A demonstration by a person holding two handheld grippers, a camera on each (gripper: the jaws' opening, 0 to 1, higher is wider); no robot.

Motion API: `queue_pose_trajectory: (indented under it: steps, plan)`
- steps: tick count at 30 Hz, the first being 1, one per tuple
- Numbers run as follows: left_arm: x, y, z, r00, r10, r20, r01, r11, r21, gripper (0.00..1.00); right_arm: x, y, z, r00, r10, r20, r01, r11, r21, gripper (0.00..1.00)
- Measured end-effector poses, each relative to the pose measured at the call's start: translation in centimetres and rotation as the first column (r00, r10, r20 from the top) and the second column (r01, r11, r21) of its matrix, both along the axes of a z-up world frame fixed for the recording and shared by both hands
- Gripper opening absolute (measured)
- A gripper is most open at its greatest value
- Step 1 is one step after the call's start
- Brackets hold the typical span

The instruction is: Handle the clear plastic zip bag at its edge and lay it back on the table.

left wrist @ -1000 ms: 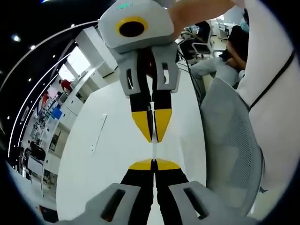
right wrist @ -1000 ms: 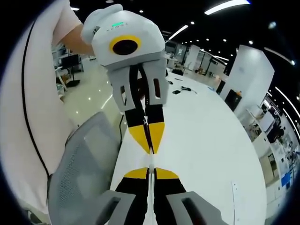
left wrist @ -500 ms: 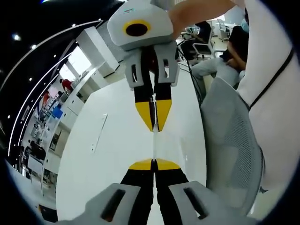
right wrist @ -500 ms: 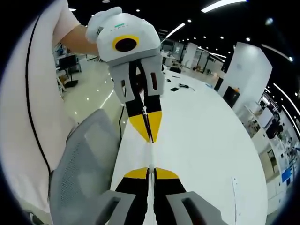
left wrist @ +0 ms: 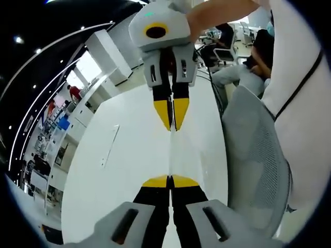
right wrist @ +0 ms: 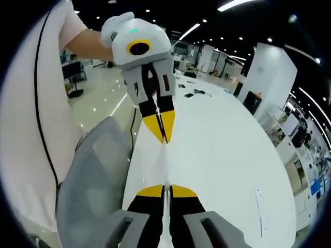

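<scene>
The clear plastic zip bag (left wrist: 170, 155) hangs edge-on above the white table (left wrist: 119, 175), showing as a thin pale line stretched between the two grippers. In the left gripper view my left gripper (left wrist: 169, 181) is shut on the bag's near edge, and my right gripper (left wrist: 171, 127) faces it from above, shut on the far edge. The right gripper view mirrors this: my right gripper (right wrist: 165, 189) pinches the bag (right wrist: 165, 165) near the camera, while my left gripper (right wrist: 164, 139) clamps the other end. A person's hand holds each gripper.
A grey mesh chair (left wrist: 253, 160) (right wrist: 93, 175) stands against the table's edge beside the person in a white shirt (left wrist: 305, 103). A thin white strip (left wrist: 108, 147) (right wrist: 257, 212) lies on the table (right wrist: 222, 155). Small dark items (right wrist: 196, 94) lie at its far end.
The two grippers have drawn apart: in each view the opposite gripper is now smaller and farther off, and a longer stretch of the bag's edge shows between the tips.
</scene>
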State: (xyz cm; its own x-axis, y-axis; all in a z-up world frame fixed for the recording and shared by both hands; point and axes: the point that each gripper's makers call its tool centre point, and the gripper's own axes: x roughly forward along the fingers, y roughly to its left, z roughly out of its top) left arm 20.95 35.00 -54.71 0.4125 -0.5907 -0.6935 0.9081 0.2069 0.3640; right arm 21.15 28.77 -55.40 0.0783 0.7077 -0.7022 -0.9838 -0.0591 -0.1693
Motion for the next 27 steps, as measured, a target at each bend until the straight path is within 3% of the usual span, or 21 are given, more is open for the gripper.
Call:
queue_pose_trajectory:
  steps: [27]
  plan:
    - [0.3, 0.4, 0.4, 1.000, 0.012, 0.008, -0.012, 1.000, -0.004, 0.00, 0.7, -3.4, 0.4, 0.998, -0.060, -0.003, 0.060, 0.998, -0.006, 0.00]
